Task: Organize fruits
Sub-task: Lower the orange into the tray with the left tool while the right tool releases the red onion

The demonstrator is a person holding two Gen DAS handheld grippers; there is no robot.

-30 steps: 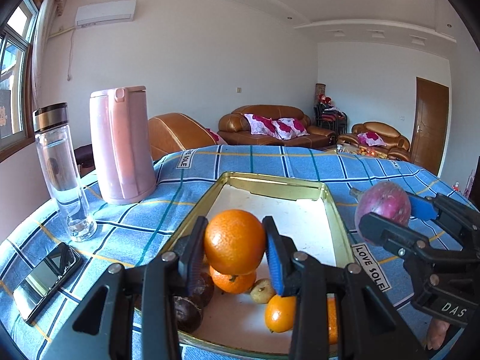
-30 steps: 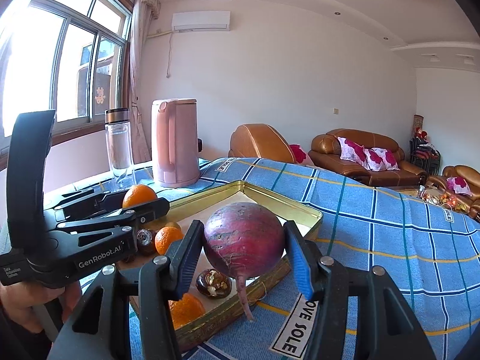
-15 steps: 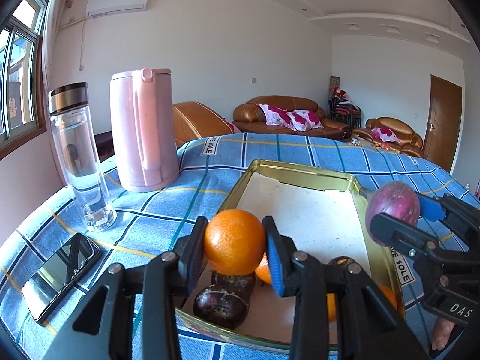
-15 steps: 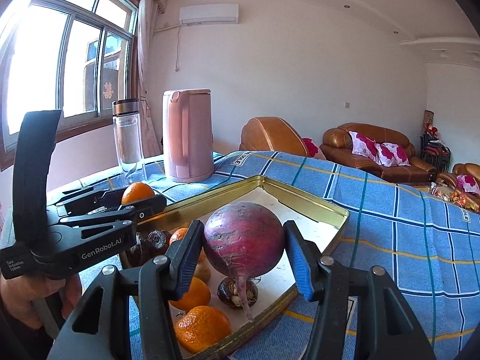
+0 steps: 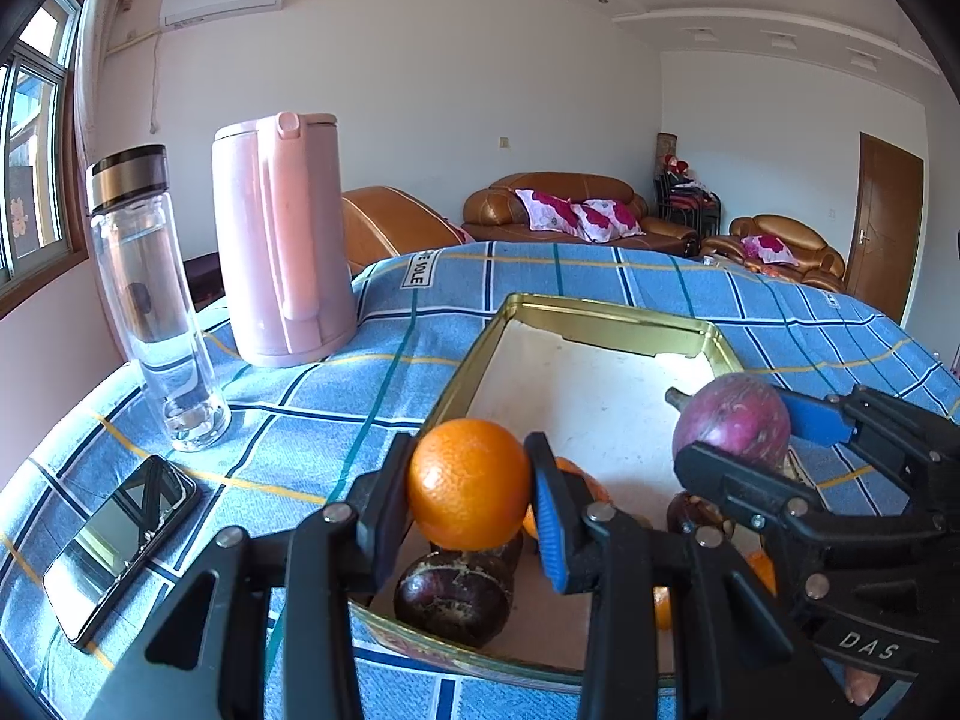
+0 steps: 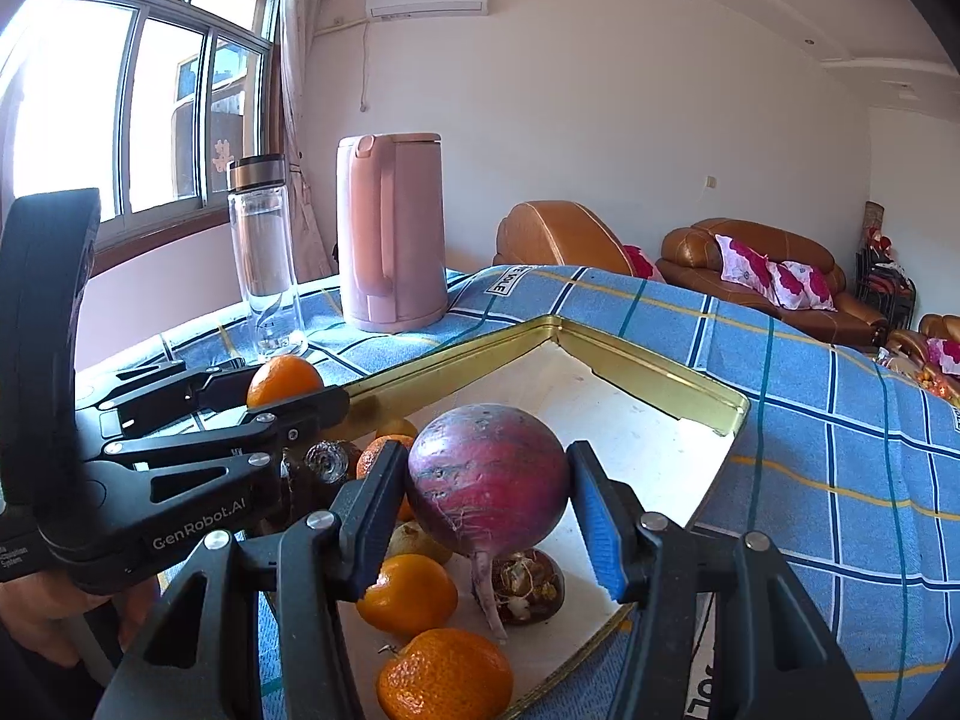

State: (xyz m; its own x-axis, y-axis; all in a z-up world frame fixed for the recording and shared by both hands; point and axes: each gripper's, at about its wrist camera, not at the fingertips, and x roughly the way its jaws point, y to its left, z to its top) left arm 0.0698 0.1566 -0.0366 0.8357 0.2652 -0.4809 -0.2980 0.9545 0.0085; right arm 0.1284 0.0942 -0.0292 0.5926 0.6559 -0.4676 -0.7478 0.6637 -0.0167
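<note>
My left gripper point(image 5: 469, 483) is shut on an orange point(image 5: 468, 483), held above the near left corner of the gold tray point(image 5: 606, 315). My right gripper point(image 6: 489, 492) is shut on a round purple-red root point(image 6: 489, 489) with a thin tail, hanging over the tray's near end. From the left wrist view the right gripper point(image 5: 750, 435) shows at the right with the root point(image 5: 729, 426). The right wrist view shows the left gripper point(image 6: 288, 393) and its orange point(image 6: 283, 379) at the left. Small oranges point(image 6: 408, 594) and dark brown fruits point(image 5: 453, 597) lie in the tray.
A pink kettle point(image 5: 282, 240) and a clear bottle point(image 5: 147, 300) stand at the left on the blue checked cloth point(image 5: 336, 408). A phone point(image 5: 120, 546) lies near the left front edge. The tray's far half point(image 6: 636, 408) is bare. Sofas stand behind the table.
Both views have swung leftward, with the tray sliding right in frame. The kettle and bottle look closer and larger. Each gripper still grips the same item.
</note>
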